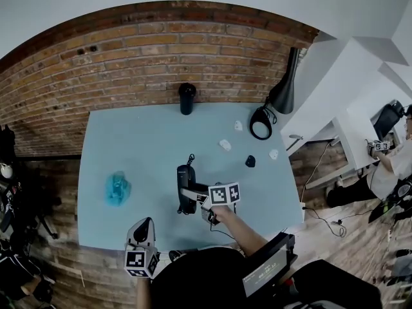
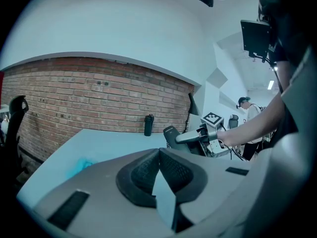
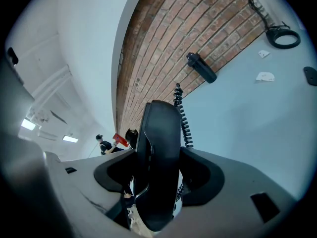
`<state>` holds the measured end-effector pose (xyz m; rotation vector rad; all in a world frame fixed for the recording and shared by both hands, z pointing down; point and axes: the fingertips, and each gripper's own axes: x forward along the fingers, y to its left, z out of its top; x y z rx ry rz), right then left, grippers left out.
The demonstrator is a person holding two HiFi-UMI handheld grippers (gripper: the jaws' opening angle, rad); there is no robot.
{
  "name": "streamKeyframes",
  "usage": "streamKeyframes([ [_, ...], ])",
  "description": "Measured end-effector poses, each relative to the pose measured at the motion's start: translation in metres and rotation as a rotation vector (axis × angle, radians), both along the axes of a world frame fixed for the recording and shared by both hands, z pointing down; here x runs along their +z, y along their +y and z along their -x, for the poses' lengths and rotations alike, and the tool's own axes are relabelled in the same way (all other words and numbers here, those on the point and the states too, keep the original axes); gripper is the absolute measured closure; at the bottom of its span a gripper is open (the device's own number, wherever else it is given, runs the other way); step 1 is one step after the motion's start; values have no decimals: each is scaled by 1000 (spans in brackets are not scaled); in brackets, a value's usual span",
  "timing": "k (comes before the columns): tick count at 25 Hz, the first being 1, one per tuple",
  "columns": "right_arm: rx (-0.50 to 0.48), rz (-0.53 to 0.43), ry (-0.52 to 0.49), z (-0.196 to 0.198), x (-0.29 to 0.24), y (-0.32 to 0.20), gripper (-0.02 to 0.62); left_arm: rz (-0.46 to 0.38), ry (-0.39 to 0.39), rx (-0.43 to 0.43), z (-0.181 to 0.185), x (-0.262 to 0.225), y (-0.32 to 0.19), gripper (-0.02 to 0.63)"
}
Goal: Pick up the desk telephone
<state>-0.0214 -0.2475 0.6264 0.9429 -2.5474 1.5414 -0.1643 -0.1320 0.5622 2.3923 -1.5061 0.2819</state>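
The black desk telephone [image 1: 185, 182] is over the near middle of the light blue table [image 1: 129, 140]. My right gripper [image 1: 190, 192] is shut on it, one pad on each side. In the right gripper view the telephone [image 3: 159, 148] stands on edge between the pads of the right gripper [image 3: 159, 166], and its coiled cord [image 3: 184, 118] runs off beyond it. My left gripper [image 1: 144, 224] rests at the table's front edge, left of the telephone. The tips of the left gripper [image 2: 158, 155] meet with nothing between them. From there I see the telephone [image 2: 172, 134] held up.
A black bottle [image 1: 187, 98] stands at the table's far edge by the brick wall. A black desk lamp [image 1: 283, 89] and a black ring [image 1: 261, 124] are at the far right. Small white pieces [image 1: 224, 145] and a small black piece [image 1: 250, 161] lie right of centre. A crumpled blue thing [image 1: 118, 188] lies at the left.
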Motion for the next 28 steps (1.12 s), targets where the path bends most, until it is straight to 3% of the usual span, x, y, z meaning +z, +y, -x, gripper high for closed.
streamKeyframes([
  [9, 19, -86, -60, 9, -48, -15, 311, -6, 6, 19, -5, -1, -5, 580],
  [20, 113, -209, -140, -1, -118, -43, 313, -11, 6, 14, -5, 0, -7, 580],
  [28, 115, -294, -188, 3, -163, -48, 313, -10, 4, 14, -5, -1, -8, 580],
])
